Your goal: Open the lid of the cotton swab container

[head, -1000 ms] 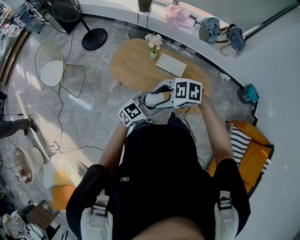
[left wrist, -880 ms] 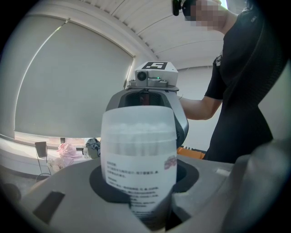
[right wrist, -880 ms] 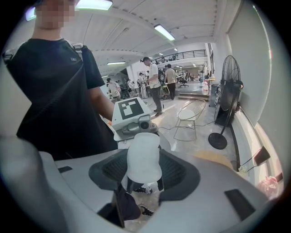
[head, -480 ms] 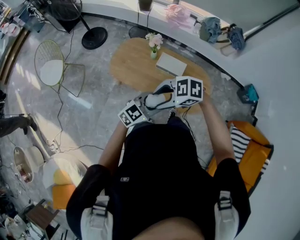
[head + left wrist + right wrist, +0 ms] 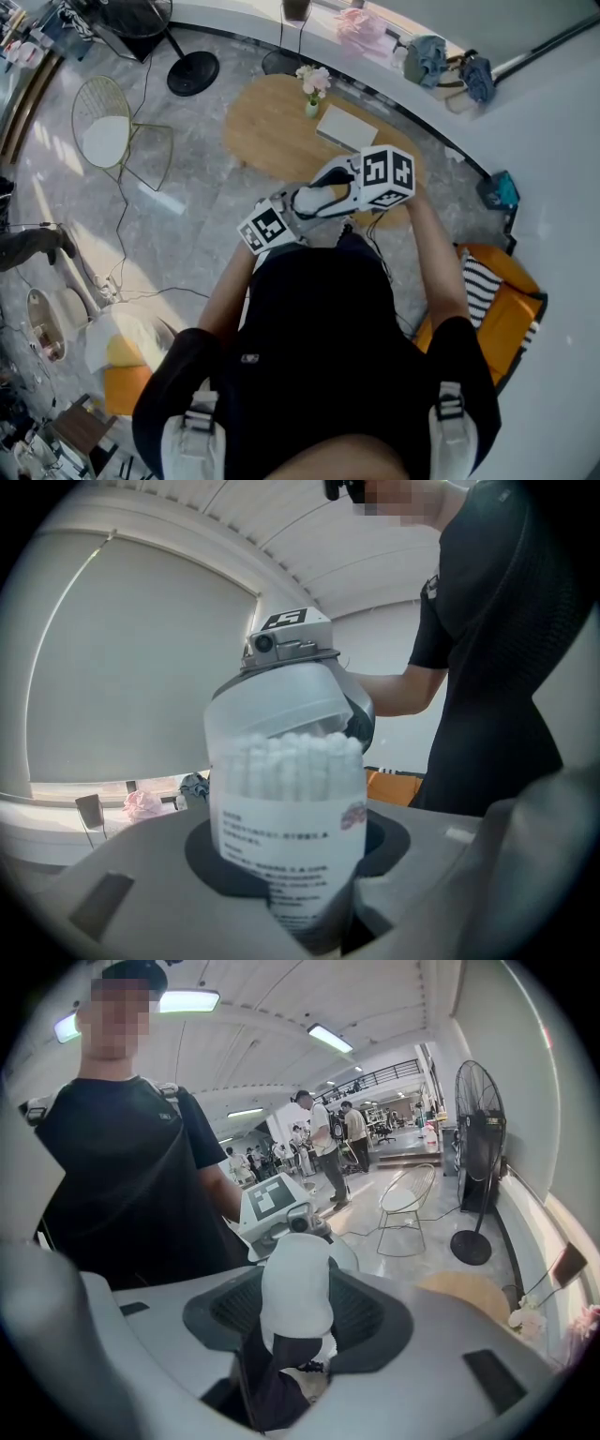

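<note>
We see one person [image 5: 319, 347] in a black shirt above a pale stone floor, with both arms brought together in front of the body. Beyond the arms is one oval wooden table [image 5: 267, 131], with one wire chair [image 5: 108, 131] and one standing fan [image 5: 478, 1138] off to its side. On the table lie one flat grey pad [image 5: 347, 129] and one small vase [image 5: 312, 108] of flowers.

Two grippers meet above the near edge of the table, facing each other. The left gripper [image 5: 291, 874] is clamped on the one cotton swab container [image 5: 286, 827]. The clear, labelled tube stands upright between its jaws, with the pads on its lower half and its top well above them. The right gripper [image 5: 295, 1326] comes at it from the far side and is closed on the one lid [image 5: 295, 1283], a milky cap that fills the gap between its pads.

In the left gripper view the lid sits tilted over the container's mouth; we cannot tell whether it is free of the rim. Under it a tight bundle of swabs [image 5: 291, 761] shows white tips, packed too close for us to count.
</note>
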The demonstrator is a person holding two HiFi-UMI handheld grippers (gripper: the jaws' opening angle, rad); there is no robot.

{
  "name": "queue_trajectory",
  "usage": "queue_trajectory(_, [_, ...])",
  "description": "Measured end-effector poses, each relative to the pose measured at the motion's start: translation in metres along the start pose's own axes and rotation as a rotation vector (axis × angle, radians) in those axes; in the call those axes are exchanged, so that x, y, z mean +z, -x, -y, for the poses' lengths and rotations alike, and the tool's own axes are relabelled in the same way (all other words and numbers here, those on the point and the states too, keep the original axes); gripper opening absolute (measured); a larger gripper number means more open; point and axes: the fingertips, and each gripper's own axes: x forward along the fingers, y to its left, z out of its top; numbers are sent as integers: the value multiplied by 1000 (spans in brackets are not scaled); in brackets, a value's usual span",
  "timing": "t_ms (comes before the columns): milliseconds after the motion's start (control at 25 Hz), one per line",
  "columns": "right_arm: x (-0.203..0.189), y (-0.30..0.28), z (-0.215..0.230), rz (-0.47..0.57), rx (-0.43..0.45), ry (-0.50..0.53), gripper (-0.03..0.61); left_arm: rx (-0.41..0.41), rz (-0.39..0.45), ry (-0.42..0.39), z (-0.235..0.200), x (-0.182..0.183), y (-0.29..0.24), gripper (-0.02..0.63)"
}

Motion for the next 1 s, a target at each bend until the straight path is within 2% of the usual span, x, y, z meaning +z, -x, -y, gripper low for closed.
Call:
queue_trajectory(320, [6, -2, 2, 35, 17, 22, 204, -3, 11, 18, -2, -2, 4, 187])
queue_trajectory(560, [13, 6, -1, 147, 76, -29, 207, -14, 26, 5, 1, 4, 4, 187])
queue_trajectory(1000, [20, 20, 15, 245, 9, -35, 216, -15, 15, 29, -3, -2, 7, 187])
